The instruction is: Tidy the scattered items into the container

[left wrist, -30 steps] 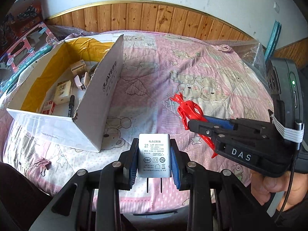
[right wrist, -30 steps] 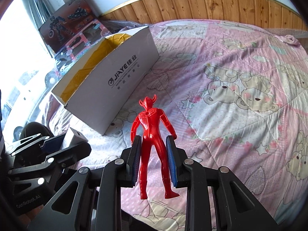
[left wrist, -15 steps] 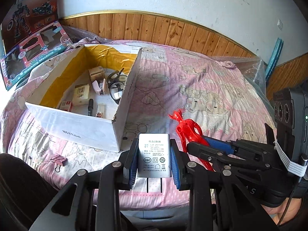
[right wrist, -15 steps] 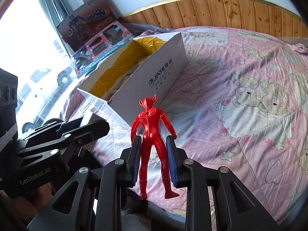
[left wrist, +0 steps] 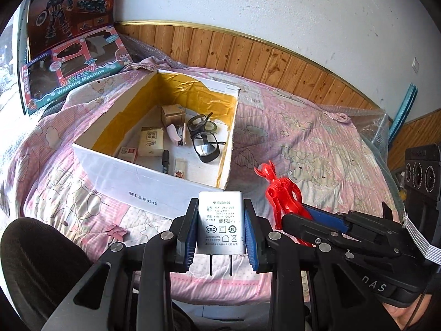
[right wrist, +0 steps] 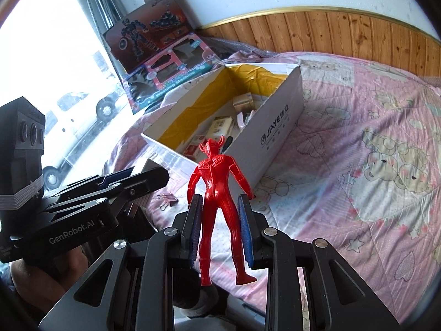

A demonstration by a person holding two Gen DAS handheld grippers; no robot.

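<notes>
My left gripper [left wrist: 220,231] is shut on a white power adapter [left wrist: 220,224], prongs toward the camera, held in the air short of the near wall of the white cardboard box [left wrist: 143,178]. The box has a yellow lining and holds glasses [left wrist: 205,140], small cartons and a pen. My right gripper [right wrist: 220,229] is shut on a red toy figure [right wrist: 219,193] at its waist and legs, head up. In the left wrist view the red toy figure [left wrist: 281,193] hangs right of the box's near corner. From the right wrist view the box [right wrist: 278,135] lies ahead and slightly left.
A pink binder clip [left wrist: 115,231] lies on the pink bear-print quilt [left wrist: 317,143] near the box's front; it shows as a binder clip [right wrist: 168,200] in the right wrist view too. Toy boxes [left wrist: 71,55] lean at the far left. Wood panelling [left wrist: 248,55] backs the bed.
Both grippers have risen and tilted, so the box's inside shows more from above. The adapter and the red figure stay held as before.
</notes>
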